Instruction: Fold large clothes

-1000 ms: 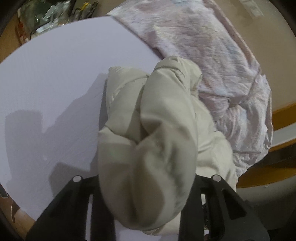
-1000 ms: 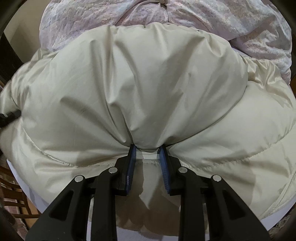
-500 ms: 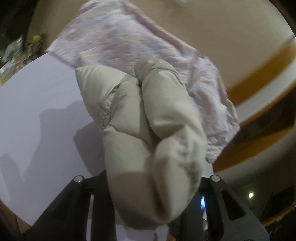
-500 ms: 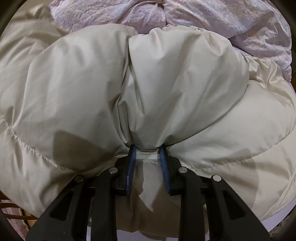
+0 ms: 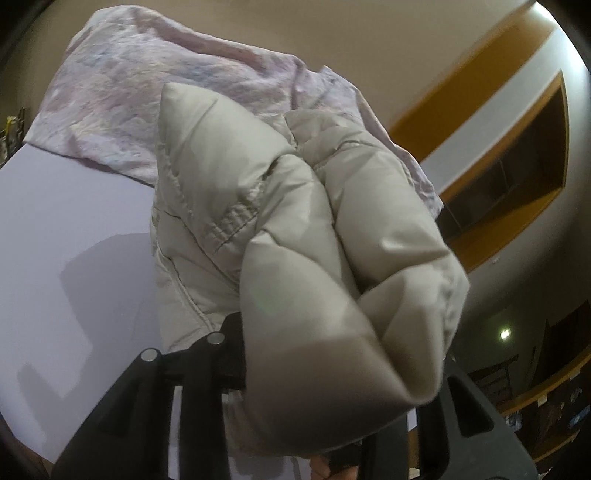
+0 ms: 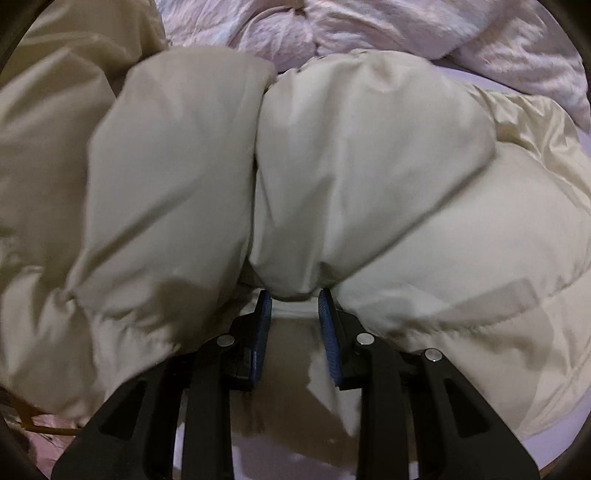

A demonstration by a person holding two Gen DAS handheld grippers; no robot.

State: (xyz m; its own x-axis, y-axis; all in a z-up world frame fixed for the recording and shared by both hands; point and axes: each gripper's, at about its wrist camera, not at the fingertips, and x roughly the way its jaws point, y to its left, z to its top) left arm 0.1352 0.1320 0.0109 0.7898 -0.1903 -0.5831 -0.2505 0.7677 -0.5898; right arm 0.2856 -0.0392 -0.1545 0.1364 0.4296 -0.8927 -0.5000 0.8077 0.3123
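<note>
A cream puffer jacket [image 5: 295, 229] hangs bunched over my left gripper [image 5: 314, 398], which is shut on a thick fold of it and holds it above the white table [image 5: 55, 240]; the fingertips are hidden by fabric. In the right wrist view the same jacket [image 6: 351, 166] fills the frame. My right gripper [image 6: 294, 299] is shut on a pinch of the jacket between its blue pads [image 6: 263, 325], low over the table.
A crumpled pink patterned garment [image 5: 155, 99] lies at the far side of the table, and also shows in the right wrist view [image 6: 388, 33]. Beyond the table stand a beige wall and wooden shelving [image 5: 517, 147].
My left gripper has lifted and swung right with the jacket's fold, away from the table. In the right view a jacket section has folded in from the left.
</note>
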